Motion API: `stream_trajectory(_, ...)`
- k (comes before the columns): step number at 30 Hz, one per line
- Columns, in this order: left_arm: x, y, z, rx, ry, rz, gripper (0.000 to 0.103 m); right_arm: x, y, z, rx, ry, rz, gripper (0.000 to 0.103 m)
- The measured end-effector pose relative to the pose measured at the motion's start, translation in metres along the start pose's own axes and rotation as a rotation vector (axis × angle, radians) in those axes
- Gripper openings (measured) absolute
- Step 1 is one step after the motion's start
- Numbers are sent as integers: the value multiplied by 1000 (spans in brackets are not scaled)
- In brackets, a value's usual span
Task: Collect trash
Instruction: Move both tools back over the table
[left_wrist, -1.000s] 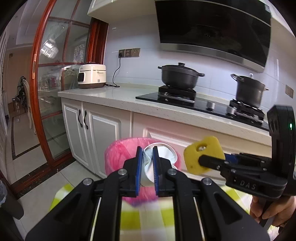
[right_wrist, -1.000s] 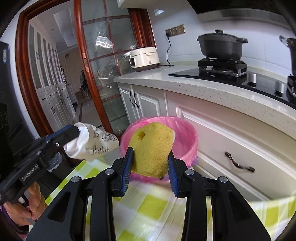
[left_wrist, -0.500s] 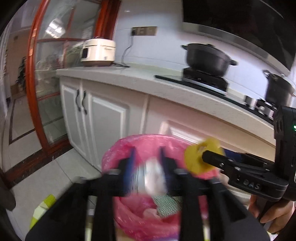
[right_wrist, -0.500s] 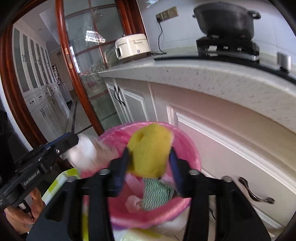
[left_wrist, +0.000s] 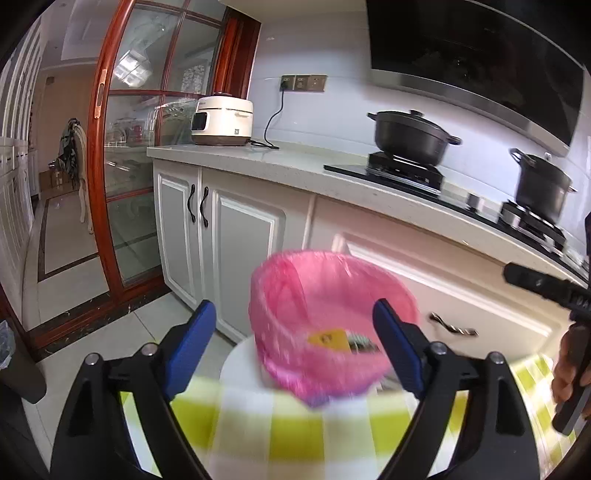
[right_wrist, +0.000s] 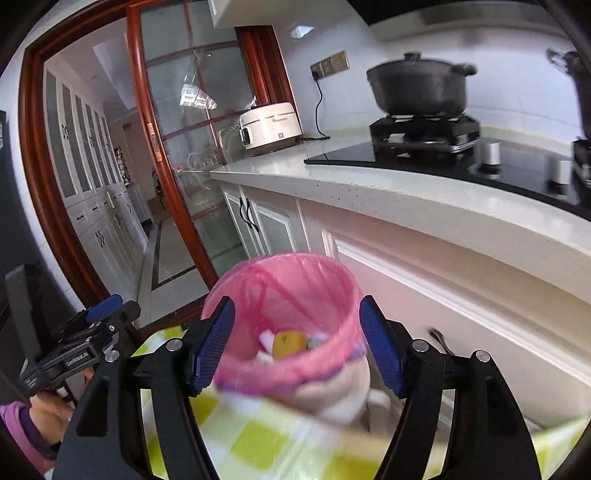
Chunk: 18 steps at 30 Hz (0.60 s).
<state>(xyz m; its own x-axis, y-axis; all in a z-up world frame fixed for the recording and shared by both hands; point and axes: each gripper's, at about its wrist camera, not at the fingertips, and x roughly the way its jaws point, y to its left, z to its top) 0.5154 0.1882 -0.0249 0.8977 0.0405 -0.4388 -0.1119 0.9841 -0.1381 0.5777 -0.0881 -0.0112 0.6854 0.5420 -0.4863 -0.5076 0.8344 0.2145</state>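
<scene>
A trash bin lined with a pink bag (left_wrist: 295, 295) stands past the table edge, also in the right wrist view (right_wrist: 295, 269). A yellow sponge (right_wrist: 288, 341) lies inside it among white crumpled paper (right_wrist: 266, 338); the sponge also shows in the left wrist view (left_wrist: 330, 338). My left gripper (left_wrist: 295, 347) is open and empty, its blue pads on either side of the bin. My right gripper (right_wrist: 297, 343) is open and empty, also framing the bin. The right gripper shows at the right edge of the left wrist view (left_wrist: 543, 286), and the left gripper at the lower left of the right wrist view (right_wrist: 99, 314).
A table with a green-and-white checked cloth (left_wrist: 258, 417) lies under both grippers. Behind the bin run white cabinets (left_wrist: 236, 236) and a counter with a rice cooker (left_wrist: 221, 120), a stove and two black pots (left_wrist: 410, 136). A red-framed glass door (left_wrist: 122, 166) stands at left.
Both grippers have opened and let go. The yellow sponge and the white crumpled paper have dropped into the pink bin. Both grippers have drawn back a little from over the bin.
</scene>
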Motion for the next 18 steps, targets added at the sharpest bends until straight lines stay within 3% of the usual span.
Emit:
stream_trajectory(9,-90,-25,-32,50,17,-25,91,-111,23,-55,54,-4,-45,67)
stream_trajectory(18,-158,-17,-74,-19,45,-46,92,-164,62,-114,79,29,-46,67)
